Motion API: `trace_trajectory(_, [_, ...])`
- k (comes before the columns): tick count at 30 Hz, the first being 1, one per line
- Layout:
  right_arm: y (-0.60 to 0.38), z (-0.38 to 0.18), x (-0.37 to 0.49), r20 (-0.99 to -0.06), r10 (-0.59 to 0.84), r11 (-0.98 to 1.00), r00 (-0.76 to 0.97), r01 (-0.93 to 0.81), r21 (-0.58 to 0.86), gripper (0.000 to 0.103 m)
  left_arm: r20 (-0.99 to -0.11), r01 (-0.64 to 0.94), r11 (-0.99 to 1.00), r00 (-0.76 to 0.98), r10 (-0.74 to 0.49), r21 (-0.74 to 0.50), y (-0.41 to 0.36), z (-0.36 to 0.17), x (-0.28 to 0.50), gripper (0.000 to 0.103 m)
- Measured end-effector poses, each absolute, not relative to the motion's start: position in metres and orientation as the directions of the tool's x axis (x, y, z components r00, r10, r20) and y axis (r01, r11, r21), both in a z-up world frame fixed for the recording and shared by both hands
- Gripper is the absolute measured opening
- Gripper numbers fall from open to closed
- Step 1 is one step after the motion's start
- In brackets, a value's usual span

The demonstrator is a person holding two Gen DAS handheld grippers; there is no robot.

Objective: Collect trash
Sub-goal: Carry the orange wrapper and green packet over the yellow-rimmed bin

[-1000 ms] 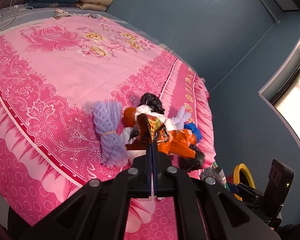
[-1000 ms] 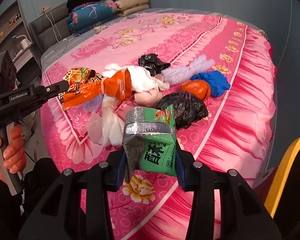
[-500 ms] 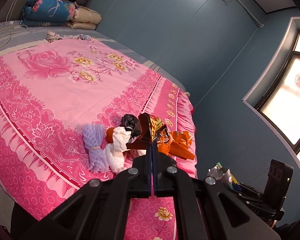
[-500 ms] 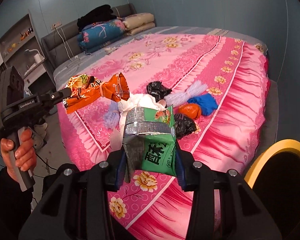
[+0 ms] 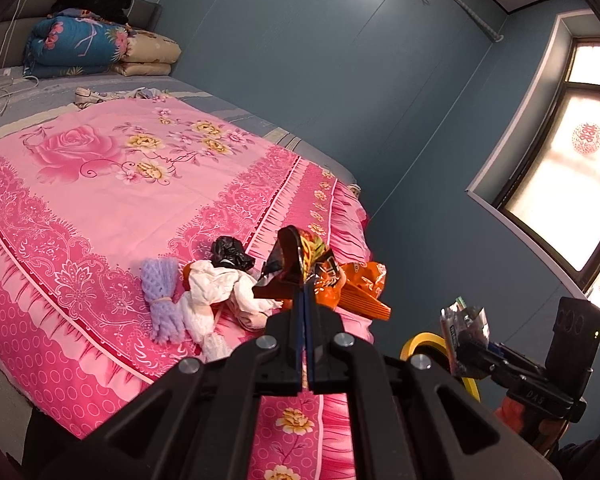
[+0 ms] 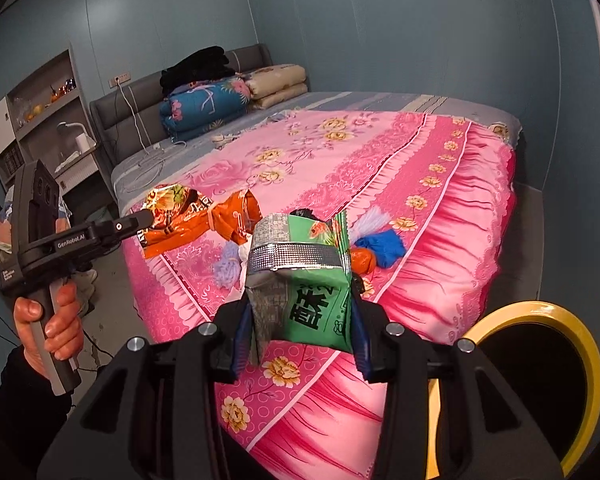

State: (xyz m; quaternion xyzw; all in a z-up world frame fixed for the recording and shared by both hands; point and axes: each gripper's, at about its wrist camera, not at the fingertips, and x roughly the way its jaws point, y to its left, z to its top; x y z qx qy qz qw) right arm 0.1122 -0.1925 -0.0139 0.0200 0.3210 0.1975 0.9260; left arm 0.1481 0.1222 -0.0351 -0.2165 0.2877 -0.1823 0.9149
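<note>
My left gripper [image 5: 303,300] is shut on an orange snack wrapper [image 5: 332,276] and holds it in the air beside the bed; it also shows in the right wrist view [image 6: 196,220]. My right gripper [image 6: 300,320] is shut on a green and silver snack bag [image 6: 304,280], raised off the bed; the bag shows in the left wrist view [image 5: 462,332]. A trash pile stays on the pink bedspread [image 5: 100,184]: a purple foam net [image 5: 162,300], white tissue [image 5: 216,292], a black bag [image 5: 230,254], a blue piece [image 6: 382,246] and an orange ball [image 6: 362,262].
A yellow-rimmed black bin [image 6: 540,380] stands on the floor at the bed's foot, lower right of my right gripper. Folded quilts [image 6: 220,104] lie at the headboard. A shelf unit [image 6: 40,120] stands at the left wall. A window [image 5: 572,184] is at right.
Both grippers have lifted and pulled back from the bed with their wrappers. The trash pile looks smaller and farther. The bin's rim has come more into the right wrist view.
</note>
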Motion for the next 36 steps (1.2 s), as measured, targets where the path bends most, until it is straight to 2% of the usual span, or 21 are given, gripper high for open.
trace_trajectory(15, [-0.273,0.046,0.082,-0.478,0.278,0.958,0.833,-0.204,0.201,0.039,-0.443,0.339,0.829,0.721,-0.533,-0.445,0.047,-0.005,0.139,0.000])
trace_trajectory(27, [-0.342,0.080,0.060,-0.410,0.120,0.974,0.904,-0.028,0.225,0.040,-0.465,0.524,0.752,0.592,-0.659,-0.399,-0.063,0.006,0.150,0.000])
trace_trajectory(36, [-0.382,0.083,0.054,-0.407,0.083,0.965,0.909,0.028,0.259,0.040,-0.517,0.619,0.693,0.482,-0.707,-0.370,-0.143,-0.010,0.146,0.001])
